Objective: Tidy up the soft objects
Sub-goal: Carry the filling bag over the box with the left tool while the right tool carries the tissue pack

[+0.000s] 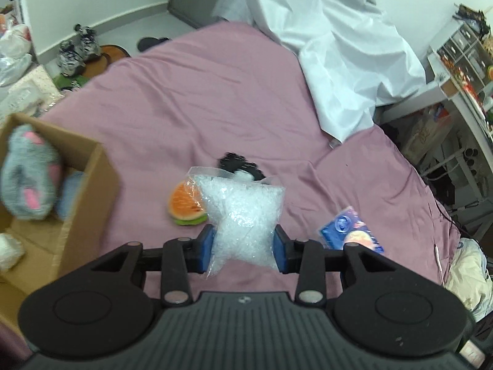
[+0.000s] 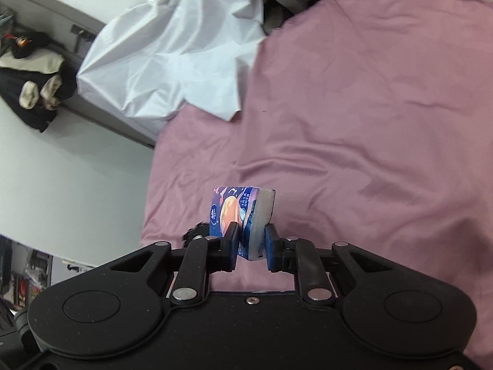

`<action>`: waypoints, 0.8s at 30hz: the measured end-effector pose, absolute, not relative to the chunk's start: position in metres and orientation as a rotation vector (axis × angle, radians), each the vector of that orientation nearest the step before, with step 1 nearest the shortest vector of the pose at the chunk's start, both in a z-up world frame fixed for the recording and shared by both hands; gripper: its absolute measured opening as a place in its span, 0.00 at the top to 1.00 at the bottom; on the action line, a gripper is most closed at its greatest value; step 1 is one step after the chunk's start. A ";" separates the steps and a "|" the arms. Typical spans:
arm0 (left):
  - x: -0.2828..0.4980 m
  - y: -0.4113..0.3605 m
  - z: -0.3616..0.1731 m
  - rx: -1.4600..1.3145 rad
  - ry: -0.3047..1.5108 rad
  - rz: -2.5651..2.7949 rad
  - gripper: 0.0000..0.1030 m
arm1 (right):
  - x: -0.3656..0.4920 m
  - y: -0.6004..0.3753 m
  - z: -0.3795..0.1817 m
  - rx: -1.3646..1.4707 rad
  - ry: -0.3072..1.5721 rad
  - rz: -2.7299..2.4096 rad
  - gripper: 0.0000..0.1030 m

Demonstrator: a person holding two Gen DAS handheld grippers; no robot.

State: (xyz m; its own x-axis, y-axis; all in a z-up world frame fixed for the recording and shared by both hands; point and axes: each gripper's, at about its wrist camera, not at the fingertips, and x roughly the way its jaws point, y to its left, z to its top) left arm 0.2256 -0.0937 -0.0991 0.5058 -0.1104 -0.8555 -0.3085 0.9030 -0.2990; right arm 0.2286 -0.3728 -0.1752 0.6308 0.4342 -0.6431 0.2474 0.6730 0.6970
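Observation:
My left gripper (image 1: 243, 248) is shut on a clear plastic bag of white pellets (image 1: 243, 219) and holds it above the pink bed sheet (image 1: 200, 101). Behind the bag lie a watermelon-slice plush (image 1: 185, 205) and a black fuzzy item (image 1: 238, 163). A cardboard box (image 1: 83, 191) at the left holds a grey and pink plush (image 1: 29, 178) and a light blue soft item (image 1: 69, 194). My right gripper (image 2: 251, 243) is shut on a blue tissue pack (image 2: 243, 215) with an orange planet print, held over the sheet (image 2: 369, 108). The pack also shows in the left wrist view (image 1: 351, 231).
A crumpled white cover (image 1: 332, 40) lies at the far side of the bed, also in the right wrist view (image 2: 172, 49). Shelves and clutter (image 1: 462, 71) stand beyond the right bed edge. Shoes and bags (image 1: 77, 49) sit on the floor at the far left.

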 end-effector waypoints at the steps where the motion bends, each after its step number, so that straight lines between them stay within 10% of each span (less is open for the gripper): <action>1: 0.220 -0.089 -0.096 -0.451 1.036 0.128 0.63 | 0.226 -0.372 -0.170 0.850 0.904 0.128 0.83; 24: 0.115 0.040 -0.046 -0.568 0.828 0.321 0.63 | 0.193 -0.295 -0.053 0.574 0.844 0.394 0.83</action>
State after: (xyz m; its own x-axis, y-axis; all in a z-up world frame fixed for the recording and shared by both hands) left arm 0.1148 0.0397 -0.0464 0.6411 0.0503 -0.7658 -0.4788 0.8060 -0.3480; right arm 0.1935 -0.2946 -0.0529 0.6079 0.5394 -0.5827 -0.1013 0.7805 0.6169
